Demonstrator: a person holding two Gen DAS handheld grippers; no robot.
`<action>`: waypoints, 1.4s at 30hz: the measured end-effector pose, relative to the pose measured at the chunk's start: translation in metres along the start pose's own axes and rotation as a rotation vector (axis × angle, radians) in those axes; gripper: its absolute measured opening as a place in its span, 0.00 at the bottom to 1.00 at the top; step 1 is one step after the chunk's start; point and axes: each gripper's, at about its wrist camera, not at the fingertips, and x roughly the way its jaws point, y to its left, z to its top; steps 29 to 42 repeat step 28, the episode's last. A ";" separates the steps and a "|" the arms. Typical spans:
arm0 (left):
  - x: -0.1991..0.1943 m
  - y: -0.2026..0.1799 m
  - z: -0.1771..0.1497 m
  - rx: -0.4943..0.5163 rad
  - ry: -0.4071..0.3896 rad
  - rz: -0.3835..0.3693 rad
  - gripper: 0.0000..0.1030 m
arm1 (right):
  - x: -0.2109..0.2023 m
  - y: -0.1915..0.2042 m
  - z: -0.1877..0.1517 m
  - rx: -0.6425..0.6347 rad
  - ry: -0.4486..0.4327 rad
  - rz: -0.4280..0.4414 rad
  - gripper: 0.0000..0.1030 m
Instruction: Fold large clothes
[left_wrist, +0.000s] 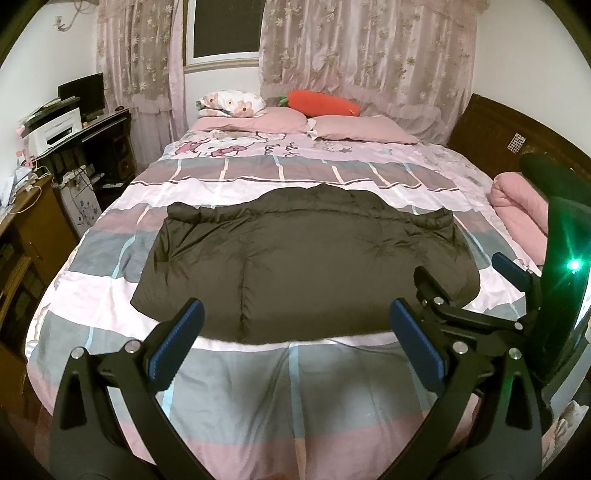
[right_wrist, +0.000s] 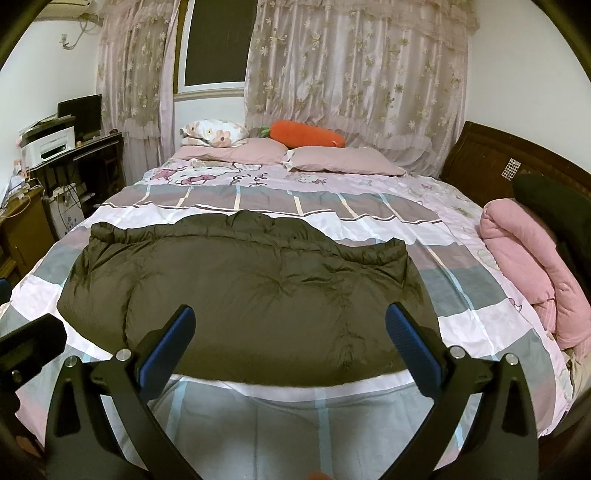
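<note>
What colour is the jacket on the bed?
Dark olive-brown, plain quilted jacket; clearest in the right wrist view.

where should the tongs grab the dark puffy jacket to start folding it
Take the jacket by its two near hem corners, coming in from the foot of the bed. It lies flat with the hem nearest, and both tongs are open just short of that edge.

Puffer jackets: one, dark olive puffer jacket
Pink pillows: two, left pillow, right pillow
Carrot plush toys: one, carrot plush
Rolled pink quilts: one, rolled quilt
Printers: one, white printer
</note>
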 end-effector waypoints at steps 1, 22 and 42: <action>0.000 0.000 0.000 0.000 0.000 0.001 0.98 | 0.000 0.001 0.000 -0.001 0.001 -0.001 0.99; 0.007 0.000 -0.004 -0.011 0.034 -0.003 0.98 | 0.008 -0.024 -0.003 -0.027 0.036 0.022 0.99; 0.010 -0.002 -0.007 0.001 0.040 0.018 0.98 | 0.010 -0.026 -0.003 -0.025 0.049 0.026 0.99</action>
